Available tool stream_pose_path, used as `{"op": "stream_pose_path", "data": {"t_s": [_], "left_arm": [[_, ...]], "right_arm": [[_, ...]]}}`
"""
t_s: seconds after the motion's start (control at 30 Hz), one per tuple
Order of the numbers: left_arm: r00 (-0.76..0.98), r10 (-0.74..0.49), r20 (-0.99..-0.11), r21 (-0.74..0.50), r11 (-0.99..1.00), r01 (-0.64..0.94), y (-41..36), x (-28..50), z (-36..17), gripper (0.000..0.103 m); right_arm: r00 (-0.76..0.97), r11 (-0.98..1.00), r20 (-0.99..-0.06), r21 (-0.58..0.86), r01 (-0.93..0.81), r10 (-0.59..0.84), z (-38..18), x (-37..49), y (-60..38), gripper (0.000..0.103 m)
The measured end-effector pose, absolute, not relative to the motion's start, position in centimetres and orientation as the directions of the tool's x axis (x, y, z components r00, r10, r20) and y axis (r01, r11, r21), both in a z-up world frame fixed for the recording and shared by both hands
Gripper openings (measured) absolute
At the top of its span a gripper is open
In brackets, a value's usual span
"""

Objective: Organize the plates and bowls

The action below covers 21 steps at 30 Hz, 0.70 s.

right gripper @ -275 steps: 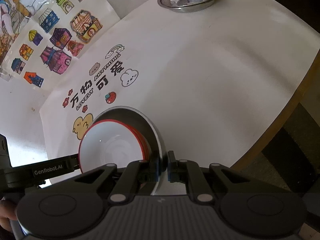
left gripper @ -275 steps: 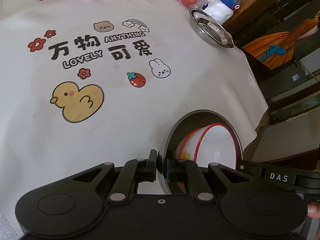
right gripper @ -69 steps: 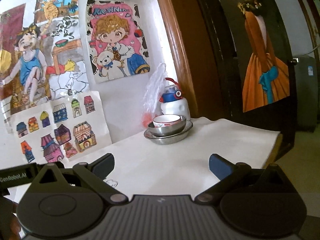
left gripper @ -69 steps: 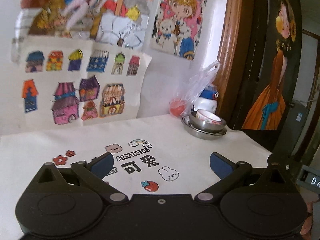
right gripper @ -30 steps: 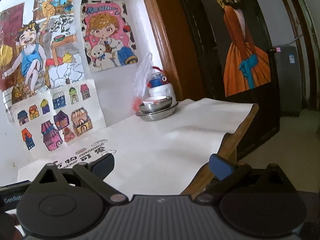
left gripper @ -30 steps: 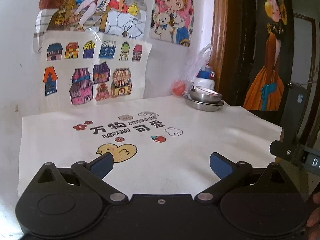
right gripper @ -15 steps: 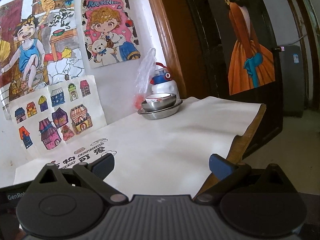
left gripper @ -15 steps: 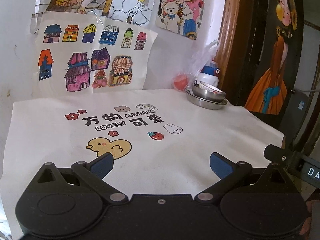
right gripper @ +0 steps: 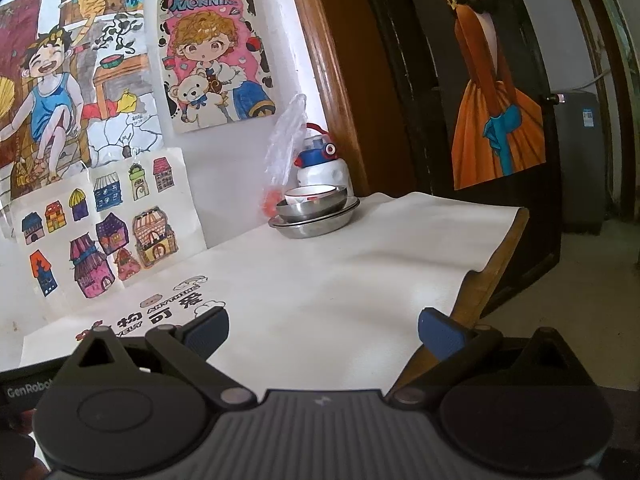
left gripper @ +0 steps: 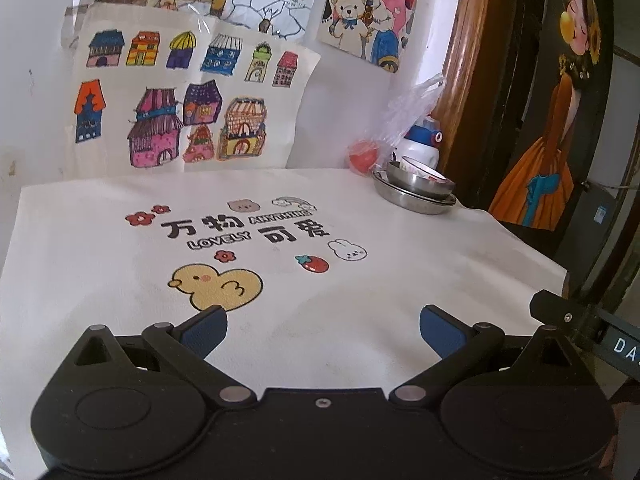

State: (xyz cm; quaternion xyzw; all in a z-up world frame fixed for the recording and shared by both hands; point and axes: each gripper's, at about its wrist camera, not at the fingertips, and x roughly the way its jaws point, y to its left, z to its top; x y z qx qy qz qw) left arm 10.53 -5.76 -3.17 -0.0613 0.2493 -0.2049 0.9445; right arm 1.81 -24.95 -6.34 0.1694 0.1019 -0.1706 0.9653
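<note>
A stack of dishes stands at the table's far right corner: a steel plate [left gripper: 416,202] [right gripper: 316,222] at the bottom, a steel bowl [left gripper: 420,184] [right gripper: 314,203] on it, and a white red-rimmed bowl [left gripper: 422,166] [right gripper: 310,192] nested inside. My left gripper [left gripper: 323,326] is open and empty, low over the near part of the printed cloth, far from the stack. My right gripper [right gripper: 323,327] is also open and empty, above the table's near right edge.
A white cloth [left gripper: 100,256] with a duck and lettering covers the table. Behind the stack are a white and blue bottle [right gripper: 320,164] and a plastic bag [right gripper: 286,148]. Drawings hang on the wall [left gripper: 32,128]. The wooden table edge [right gripper: 496,256] drops off at right.
Both grippers, earlier shut on the steel bowl with the white bowls in it, are now open and pulled back from the stack. Since half a second ago the views shifted only slightly.
</note>
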Motion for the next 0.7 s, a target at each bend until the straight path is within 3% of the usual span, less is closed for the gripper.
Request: {"op": "stream_pose_path", "data": {"t_s": [0.4,0.7], "left_arm": [[0.779,-0.436,-0.45,-0.26,0.899,0.352,-5.89,10.77,-3.43,0.102],[0.779,-0.416,-0.469,-0.218,0.909,0.354,-6.48,10.4,-3.3,0.102]], "right_arm": [[0.922,0.885,-0.262,0.297,0.359,-0.286,-6.66,2.38,-25.17,0.103],[0.92,0.887,-0.27,0.29,0.36,-0.285,-6.8,2.55,-25.22,0.103]]}}
